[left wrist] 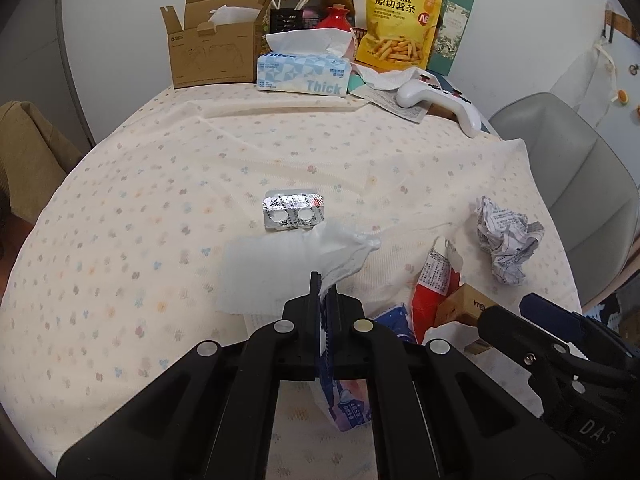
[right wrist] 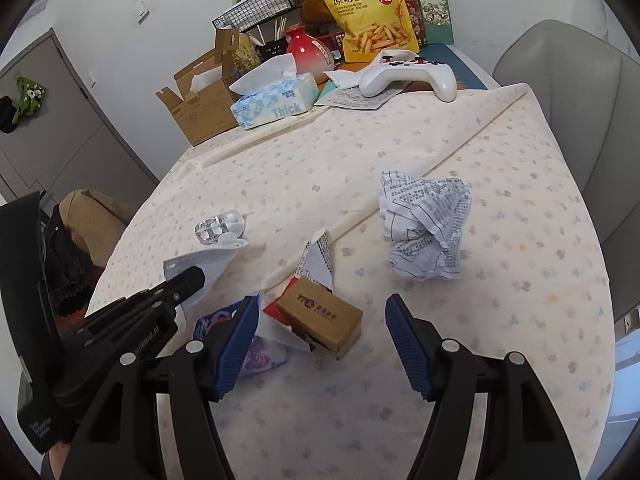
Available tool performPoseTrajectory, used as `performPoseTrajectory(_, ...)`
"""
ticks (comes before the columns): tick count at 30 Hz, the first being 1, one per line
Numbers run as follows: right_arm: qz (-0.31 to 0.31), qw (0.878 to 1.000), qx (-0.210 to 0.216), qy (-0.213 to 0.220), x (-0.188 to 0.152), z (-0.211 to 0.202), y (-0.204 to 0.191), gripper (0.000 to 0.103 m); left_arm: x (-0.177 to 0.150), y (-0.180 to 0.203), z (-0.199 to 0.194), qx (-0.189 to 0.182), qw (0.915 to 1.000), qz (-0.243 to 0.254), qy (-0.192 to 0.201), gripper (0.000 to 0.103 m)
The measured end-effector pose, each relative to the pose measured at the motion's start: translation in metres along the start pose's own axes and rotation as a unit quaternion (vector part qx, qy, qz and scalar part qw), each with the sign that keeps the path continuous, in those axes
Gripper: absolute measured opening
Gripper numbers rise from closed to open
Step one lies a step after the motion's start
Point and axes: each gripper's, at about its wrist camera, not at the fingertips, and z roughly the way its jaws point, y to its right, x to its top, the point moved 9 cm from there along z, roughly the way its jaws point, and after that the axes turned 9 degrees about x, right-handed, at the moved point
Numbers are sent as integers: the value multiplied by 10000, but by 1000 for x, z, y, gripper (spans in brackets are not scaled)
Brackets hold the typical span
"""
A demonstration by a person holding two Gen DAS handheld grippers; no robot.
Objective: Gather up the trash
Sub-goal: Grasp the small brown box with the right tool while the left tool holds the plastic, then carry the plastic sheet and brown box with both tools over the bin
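Observation:
Trash lies on a flower-print tablecloth (left wrist: 120,208). My left gripper (left wrist: 325,294) is shut on the near corner of a flat white tissue (left wrist: 272,276), and its tip (right wrist: 188,280) shows at the left of the right wrist view. Just beyond the tissue is a foil blister pack (left wrist: 294,212). A blue-and-purple wrapper (left wrist: 348,408) sits under the left fingers. My right gripper (right wrist: 320,344) is open, and a small brown box (right wrist: 320,316) lies between its blue pads without touching them. A red-and-white wrapper (right wrist: 316,260) pokes out behind the box. A crumpled printed paper (right wrist: 426,224) rests further right.
At the table's far end stand an open cardboard box (left wrist: 212,56), a tissue pack (left wrist: 304,72), a yellow snack bag (left wrist: 400,20), a red vase (right wrist: 310,54) and a white game controller (left wrist: 440,100). A grey chair (left wrist: 568,168) is at the right edge.

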Motion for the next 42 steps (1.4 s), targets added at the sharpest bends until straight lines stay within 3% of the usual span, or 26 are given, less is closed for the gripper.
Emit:
performPoseTrajectory(10, 118, 9997, -99, -205, -1, 22, 10, 52, 6, 8, 7, -74, 10000, -7, -2, 3)
performPoseTrajectory(18, 151, 9995, -162, -229, -15, 8, 22, 48, 3, 19, -6, -194, 9998, -16, 86, 3)
performPoseTrajectory(42, 26, 9962, -489, 716, -28, -129, 31, 48, -15, 72, -100, -228, 9963, 351, 748, 3)
